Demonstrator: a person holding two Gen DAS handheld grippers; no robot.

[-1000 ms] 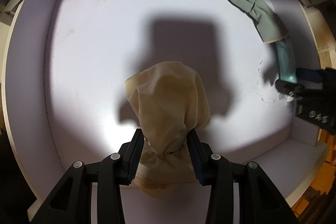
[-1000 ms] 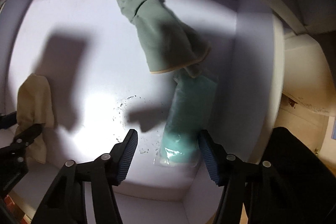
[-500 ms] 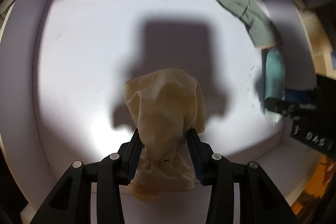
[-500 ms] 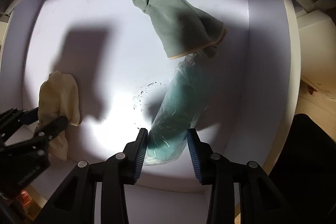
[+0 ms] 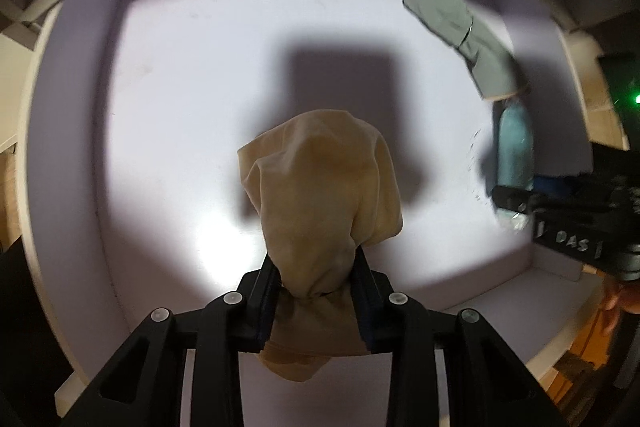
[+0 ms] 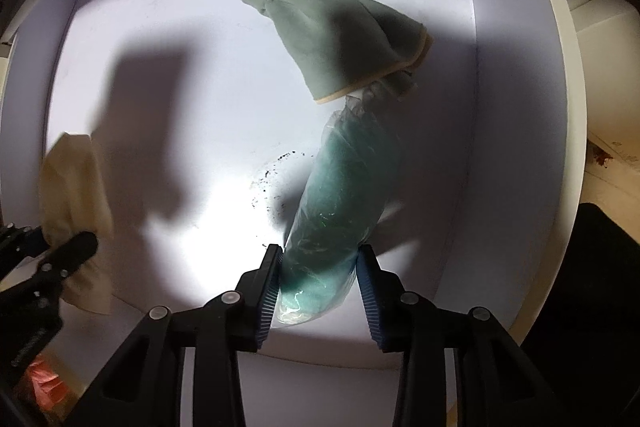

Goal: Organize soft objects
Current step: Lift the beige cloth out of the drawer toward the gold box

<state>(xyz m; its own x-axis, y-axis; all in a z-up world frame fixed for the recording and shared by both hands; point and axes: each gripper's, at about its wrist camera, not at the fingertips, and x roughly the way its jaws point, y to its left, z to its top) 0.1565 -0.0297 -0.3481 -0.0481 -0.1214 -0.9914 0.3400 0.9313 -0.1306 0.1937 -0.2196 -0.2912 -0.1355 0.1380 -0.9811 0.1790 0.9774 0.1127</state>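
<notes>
Tongs both loaded: left gripper [image 5: 316,291], jaws just closing, pinches the cream cloth [image 5: 320,187]; right gripper [image 6: 320,287] clamps the bagged teal cloth [image 6: 340,203], sage glove [image 6: 320,27] lying just ahead. Lift straight and slow, keeping the squeeze.

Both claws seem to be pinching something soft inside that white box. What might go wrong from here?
The right gripper grips the teal roll, whose clear plastic wrap looks slippery; it might slide out. Its far end lies under the green cloth, which may drag along. The left gripper, its jaws just closing, pinches only a bunch of the beige cloth, which might unfurl.
</notes>
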